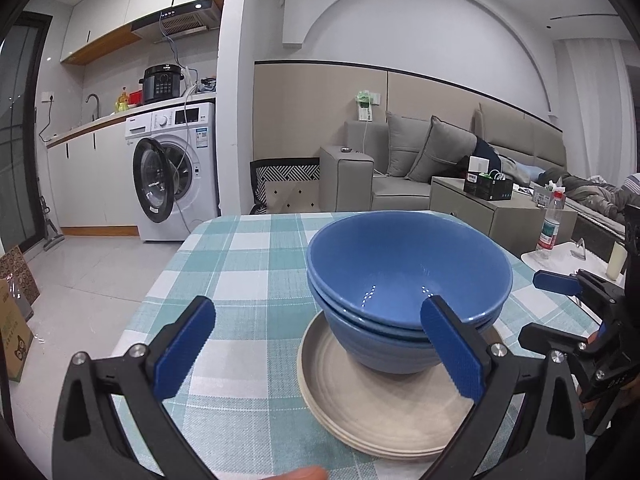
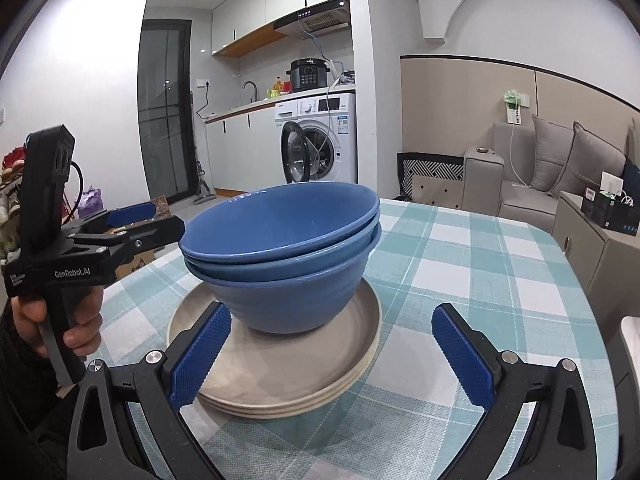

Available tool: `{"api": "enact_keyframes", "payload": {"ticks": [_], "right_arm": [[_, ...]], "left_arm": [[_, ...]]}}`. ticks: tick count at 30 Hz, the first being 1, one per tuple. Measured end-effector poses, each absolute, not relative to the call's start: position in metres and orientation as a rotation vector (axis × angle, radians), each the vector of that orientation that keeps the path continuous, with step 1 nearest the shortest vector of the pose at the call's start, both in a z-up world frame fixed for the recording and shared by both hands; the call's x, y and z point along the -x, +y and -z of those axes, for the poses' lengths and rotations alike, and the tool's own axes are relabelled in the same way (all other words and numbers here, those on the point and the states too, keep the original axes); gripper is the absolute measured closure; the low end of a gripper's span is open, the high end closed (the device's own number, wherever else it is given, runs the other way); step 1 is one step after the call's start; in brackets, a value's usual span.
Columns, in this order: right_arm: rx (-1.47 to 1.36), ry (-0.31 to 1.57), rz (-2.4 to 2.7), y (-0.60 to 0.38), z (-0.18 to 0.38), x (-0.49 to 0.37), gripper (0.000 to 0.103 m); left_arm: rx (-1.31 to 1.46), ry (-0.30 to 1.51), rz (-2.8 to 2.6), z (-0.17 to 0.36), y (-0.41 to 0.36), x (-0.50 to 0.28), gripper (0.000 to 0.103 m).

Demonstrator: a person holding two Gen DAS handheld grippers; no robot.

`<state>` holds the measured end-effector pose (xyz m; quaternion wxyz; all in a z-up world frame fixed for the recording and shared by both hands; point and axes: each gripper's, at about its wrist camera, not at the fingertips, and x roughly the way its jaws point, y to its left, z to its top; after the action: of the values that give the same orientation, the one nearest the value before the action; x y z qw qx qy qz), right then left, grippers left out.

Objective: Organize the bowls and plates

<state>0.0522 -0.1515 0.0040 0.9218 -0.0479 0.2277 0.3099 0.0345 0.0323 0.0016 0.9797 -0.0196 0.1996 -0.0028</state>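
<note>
Three blue bowls sit nested inside one another on a stack of beige plates, all on the teal checked tablecloth. My left gripper is open, its right finger overlapping the bowls' near rim, holding nothing. My right gripper is open too, hovering in front of the plates with nothing between its fingers. Each gripper shows in the other's view: the right gripper at the right edge, the left gripper at the left, held by a hand.
The table has rounded far corners. A small white side table with a water bottle stands to the right. Behind are a grey sofa, a cabinet, a washing machine and a kitchen counter.
</note>
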Motion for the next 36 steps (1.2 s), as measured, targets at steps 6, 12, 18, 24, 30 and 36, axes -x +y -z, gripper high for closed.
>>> {"api": "enact_keyframes", "payload": {"ticks": [6,12,18,24,30,36], "right_arm": [[0.120,0.451,-0.647,-0.147,-0.001,-0.046,0.001],[0.125,0.423,-0.638,-0.147,-0.002,-0.042,0.001],[0.107,0.404,-0.638,-0.151,-0.004,-0.038,0.001],[0.098,0.401,-0.645,-0.153,-0.004,-0.037,0.001],[0.101,0.396,-0.647,-0.154,-0.004,-0.037,0.001],[0.096,0.393,-0.647,-0.154,-0.004,-0.036,0.001]], "left_arm": [[0.056,0.394,0.008,0.004,0.036,-0.028,0.000],[0.067,0.390,0.011,0.012,0.037,-0.028,0.000],[0.052,0.375,0.010,0.019,0.034,-0.026,0.000],[0.065,0.372,0.020,0.019,0.037,-0.025,0.000],[0.068,0.372,0.010,0.020,0.038,-0.026,0.000],[0.051,0.361,0.005,0.020,0.036,-0.024,0.000]]}}
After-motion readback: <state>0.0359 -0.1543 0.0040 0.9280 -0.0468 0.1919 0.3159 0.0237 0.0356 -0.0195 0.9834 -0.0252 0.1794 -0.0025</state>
